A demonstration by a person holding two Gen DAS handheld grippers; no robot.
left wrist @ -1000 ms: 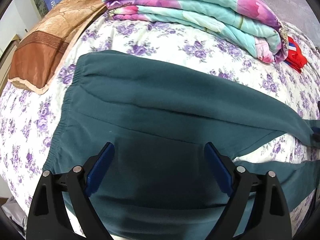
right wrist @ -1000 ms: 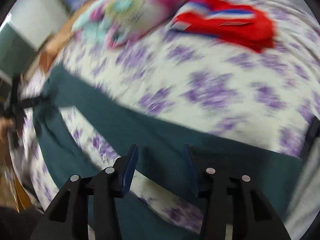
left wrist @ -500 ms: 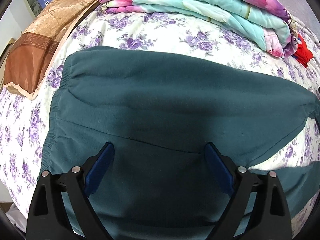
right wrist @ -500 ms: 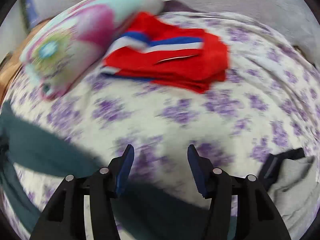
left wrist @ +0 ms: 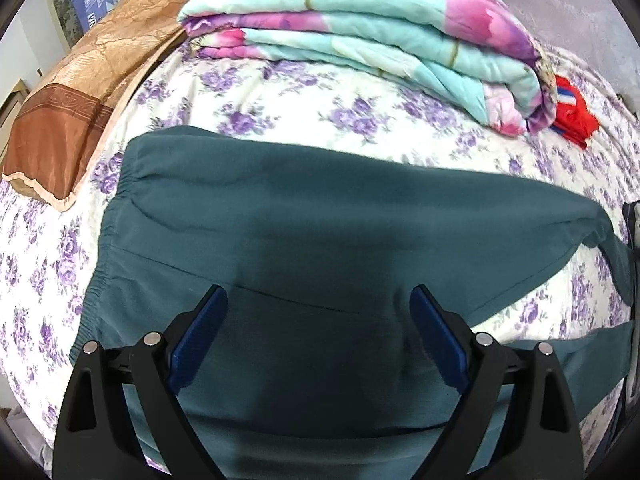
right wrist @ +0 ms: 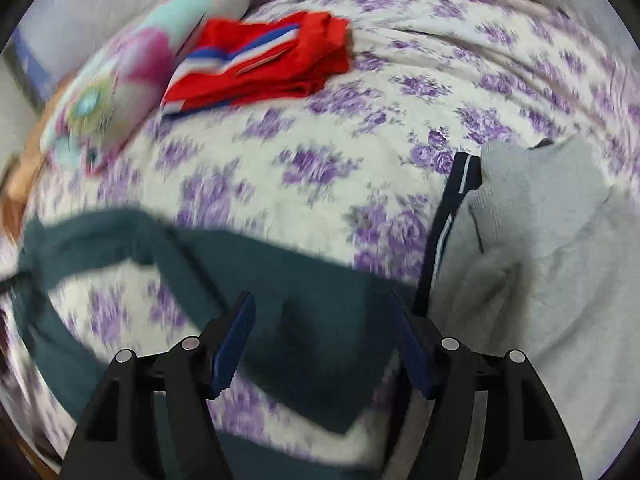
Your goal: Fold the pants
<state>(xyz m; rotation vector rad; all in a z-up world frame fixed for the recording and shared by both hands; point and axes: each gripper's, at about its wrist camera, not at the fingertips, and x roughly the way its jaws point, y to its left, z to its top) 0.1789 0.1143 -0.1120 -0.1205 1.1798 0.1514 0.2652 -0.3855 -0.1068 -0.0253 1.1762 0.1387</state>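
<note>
Two grippers, ours, stand with jaws spread and nothing between them. The left gripper (left wrist: 318, 322) hovers low over the seat of the dark teal cotton pants (left wrist: 320, 216), which lie across the purple-flowered bedsheet (left wrist: 280, 92) with the elastic waistband towards the bed's left edge. The right gripper (right wrist: 322, 332) points down at the far leg's cuff end, blurred in its view. One leg looks drawn partly towards the other, yet a strip of sheet shows between them, so we judge the lengthwise fold unfinished and the crosswise folds not begun. Further out lie a folded turquoise floral quilt (left wrist: 360, 40), a red striped garment (right wrist: 264, 68) and a grey knit garment (right wrist: 560, 240) at the right edge.
</note>
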